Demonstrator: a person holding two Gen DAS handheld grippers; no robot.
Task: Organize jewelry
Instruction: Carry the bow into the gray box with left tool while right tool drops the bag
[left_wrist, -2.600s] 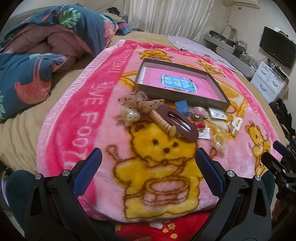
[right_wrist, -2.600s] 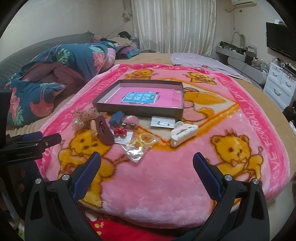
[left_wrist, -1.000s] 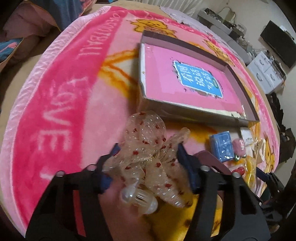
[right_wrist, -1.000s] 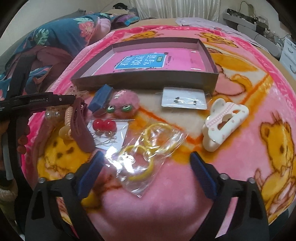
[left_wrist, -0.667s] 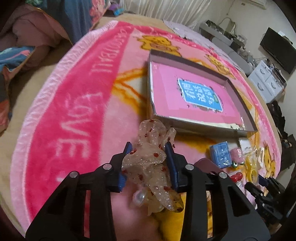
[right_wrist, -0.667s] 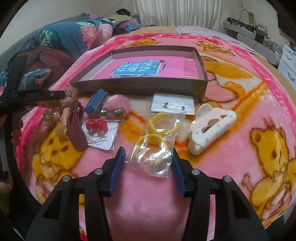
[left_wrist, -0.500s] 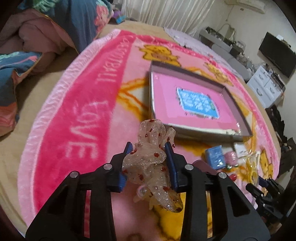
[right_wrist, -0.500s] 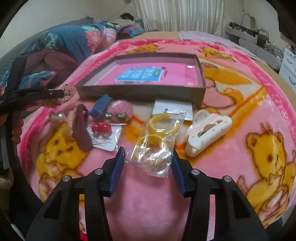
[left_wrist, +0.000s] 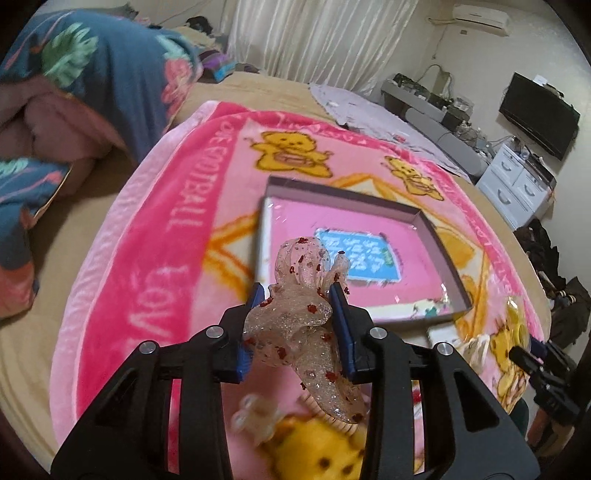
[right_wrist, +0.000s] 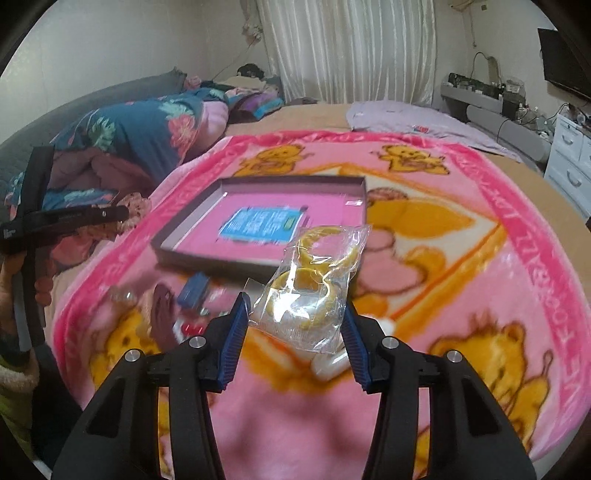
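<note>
Left gripper (left_wrist: 298, 295): pressed in on a sheer glittery hair bow (left_wrist: 301, 314) with red specks — held up off the blanket, in front of the tray's near-left corner.
Right gripper (right_wrist: 295, 308): pinching a clear bag of yellow hair ties (right_wrist: 314, 288), lifted above the blanket just short of the tray's near wall.
Tray (right_wrist: 192, 254): shallow grey box with a pink floor and a blue label, lying on the pink teddy-bear blanket (right_wrist: 461, 258).
Left on the blanket: a maroon hair clip (right_wrist: 162, 317), a small blue box (right_wrist: 192, 290), a white claw clip (right_wrist: 332, 363) partly hidden under the bag — all blurred.
Beyond: a floral quilt (left_wrist: 85, 81) heaped on the bed, white curtains (right_wrist: 351, 48).
</note>
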